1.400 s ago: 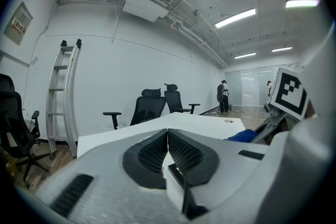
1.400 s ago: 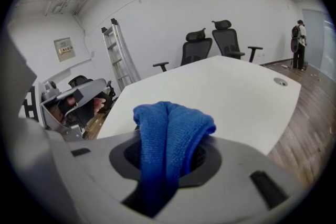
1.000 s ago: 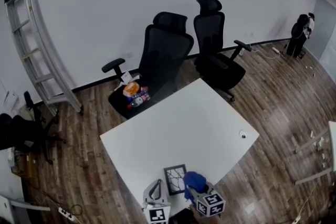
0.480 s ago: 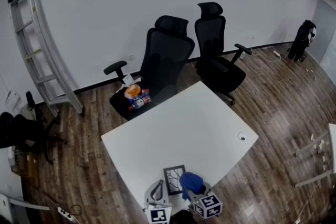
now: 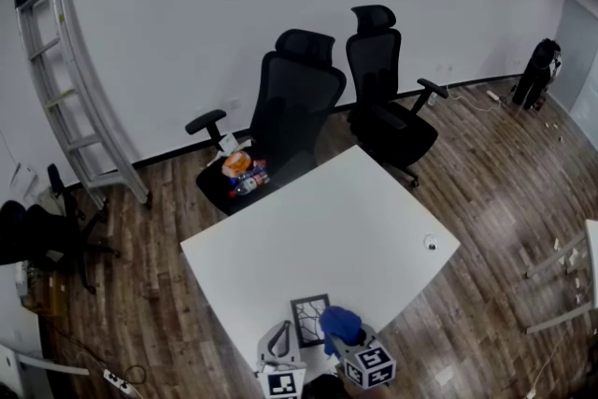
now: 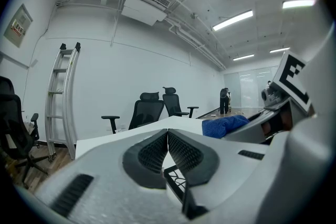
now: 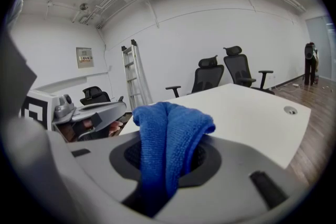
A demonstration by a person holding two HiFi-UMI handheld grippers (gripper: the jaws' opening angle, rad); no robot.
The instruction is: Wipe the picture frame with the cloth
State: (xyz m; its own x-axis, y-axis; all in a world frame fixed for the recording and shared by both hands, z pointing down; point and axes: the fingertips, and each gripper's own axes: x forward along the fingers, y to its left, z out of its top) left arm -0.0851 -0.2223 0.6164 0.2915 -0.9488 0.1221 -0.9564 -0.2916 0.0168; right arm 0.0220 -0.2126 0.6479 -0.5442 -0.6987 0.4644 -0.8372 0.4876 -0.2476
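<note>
white table [image 5: 327,229] bears picture frame [image 5: 311,318]; left tongs [image 6: 167,135] pressed together, right tongs [image 7: 167,159] clamp cloth [image 7: 170,126].

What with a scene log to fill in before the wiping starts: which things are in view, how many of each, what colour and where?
table: one, white, middle of the room
picture frame: one, black, flat at the table's near edge
cloth: one, blue, in the right gripper
small round thing: one, pale, table's right corner
office chairs: three, black; two behind the table, one far left
bottles and packets: small heap, orange and red, on the nearer chair's seat
ladder: one, silver, leaning on the left wall
left gripper: grey, shut, empty, left of the frame
right gripper: grey, shut on the cloth, right of the frame
</note>
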